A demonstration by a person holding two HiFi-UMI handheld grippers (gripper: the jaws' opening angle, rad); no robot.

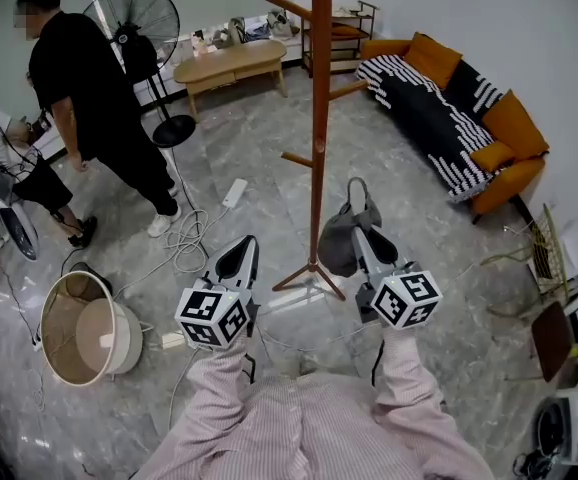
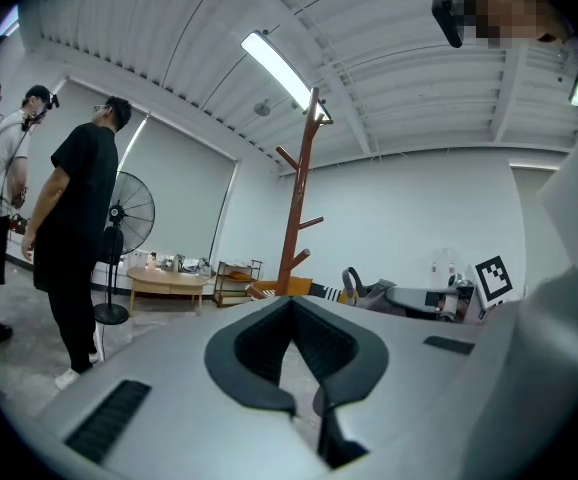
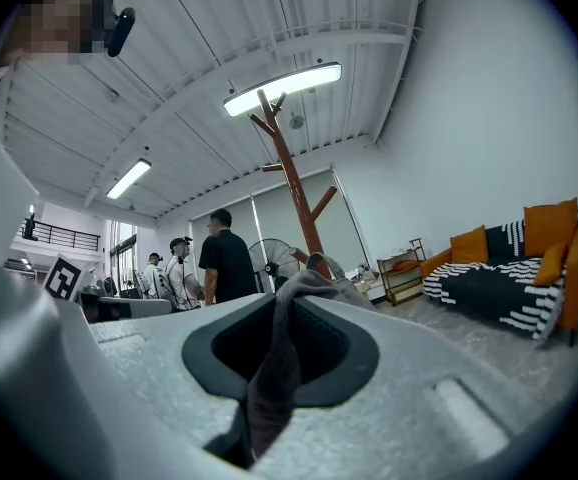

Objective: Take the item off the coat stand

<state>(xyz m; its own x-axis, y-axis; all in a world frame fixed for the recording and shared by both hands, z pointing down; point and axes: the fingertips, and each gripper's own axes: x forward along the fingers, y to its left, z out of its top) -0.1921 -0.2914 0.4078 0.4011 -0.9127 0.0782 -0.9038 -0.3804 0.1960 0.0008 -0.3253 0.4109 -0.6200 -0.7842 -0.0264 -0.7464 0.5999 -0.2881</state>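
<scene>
A brown wooden coat stand rises from the marble floor straight ahead, its bare pegs sticking out at several heights. A grey fabric item with a strap loop hangs just right of the pole, off the pegs. My right gripper is shut on it; in the right gripper view the grey cloth runs down between the jaws, with the stand behind. Left of the stand's feet my left gripper is shut with nothing in it. The left gripper view shows its empty jaws and the stand.
A person in black stands at the far left beside a floor fan. Cables and a power strip lie on the floor. A round tub sits at near left. A low table and an orange sofa lie beyond.
</scene>
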